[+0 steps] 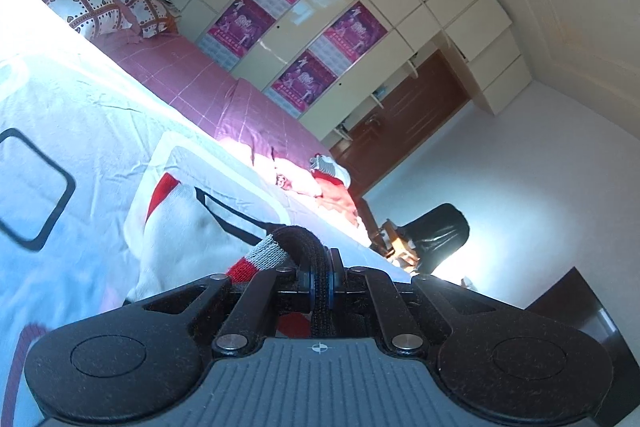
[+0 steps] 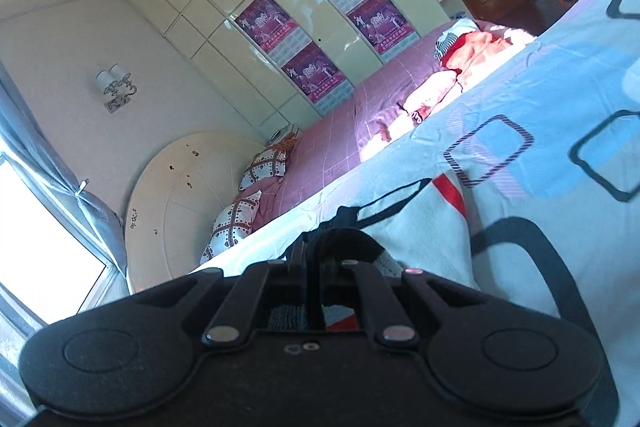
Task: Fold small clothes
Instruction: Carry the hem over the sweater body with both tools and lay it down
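We hold the white garment [image 1: 180,223] in both tongs. Our left tongs [image 1: 320,267] are clamped tight on its black edge band, with the grey-and-red ribbed cuff [image 1: 260,259] just left of the fingers. Our right tongs [image 2: 316,259] are likewise closed on the black band. The rest of the garment spreads ahead of both tongs over the blue sheet [image 2: 540,99], short of the pink bedcover [image 1: 192,75].

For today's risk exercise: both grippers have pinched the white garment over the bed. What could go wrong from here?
1. The left gripper holds only the garment's ribbed edge, which might slip free.
2. The right gripper also grips near an edge, so uneven pulling could skew the fold.
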{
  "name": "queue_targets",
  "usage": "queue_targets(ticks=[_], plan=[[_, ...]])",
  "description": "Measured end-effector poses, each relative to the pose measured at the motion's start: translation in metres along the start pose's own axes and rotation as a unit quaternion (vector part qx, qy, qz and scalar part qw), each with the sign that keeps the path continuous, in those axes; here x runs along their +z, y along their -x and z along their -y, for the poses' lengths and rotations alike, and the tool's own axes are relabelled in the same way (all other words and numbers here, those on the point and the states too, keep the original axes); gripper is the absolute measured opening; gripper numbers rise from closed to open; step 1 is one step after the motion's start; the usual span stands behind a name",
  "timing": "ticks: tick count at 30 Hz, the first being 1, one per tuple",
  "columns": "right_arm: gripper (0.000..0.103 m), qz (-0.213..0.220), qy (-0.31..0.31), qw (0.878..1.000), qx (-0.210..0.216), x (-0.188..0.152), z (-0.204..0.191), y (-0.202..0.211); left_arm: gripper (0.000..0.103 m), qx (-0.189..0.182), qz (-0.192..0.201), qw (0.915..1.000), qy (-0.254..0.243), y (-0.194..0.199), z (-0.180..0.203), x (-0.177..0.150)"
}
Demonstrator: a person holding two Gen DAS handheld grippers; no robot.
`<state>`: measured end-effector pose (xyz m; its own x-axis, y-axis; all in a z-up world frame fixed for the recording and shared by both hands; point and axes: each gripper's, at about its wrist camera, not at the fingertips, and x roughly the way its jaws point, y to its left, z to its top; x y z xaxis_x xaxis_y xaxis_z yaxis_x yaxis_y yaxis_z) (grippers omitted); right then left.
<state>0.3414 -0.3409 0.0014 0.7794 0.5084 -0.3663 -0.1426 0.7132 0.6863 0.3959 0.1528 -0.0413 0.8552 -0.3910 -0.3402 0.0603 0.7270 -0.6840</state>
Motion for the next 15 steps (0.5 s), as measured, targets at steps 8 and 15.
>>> queue_targets(ticks=[8,15], plan=[[0.006,-0.035,-0.023,0.999,0.000,0.031,0.042,-0.090,0.005,0.044,-0.030,0.9985,0.010,-0.085,-0.030,0.022],[0.011,-0.097,-0.048,0.994,-0.021,0.028,0.086,-0.159,0.005,0.099,-0.088,0.9899,0.051,-0.151,-0.074,0.019]])
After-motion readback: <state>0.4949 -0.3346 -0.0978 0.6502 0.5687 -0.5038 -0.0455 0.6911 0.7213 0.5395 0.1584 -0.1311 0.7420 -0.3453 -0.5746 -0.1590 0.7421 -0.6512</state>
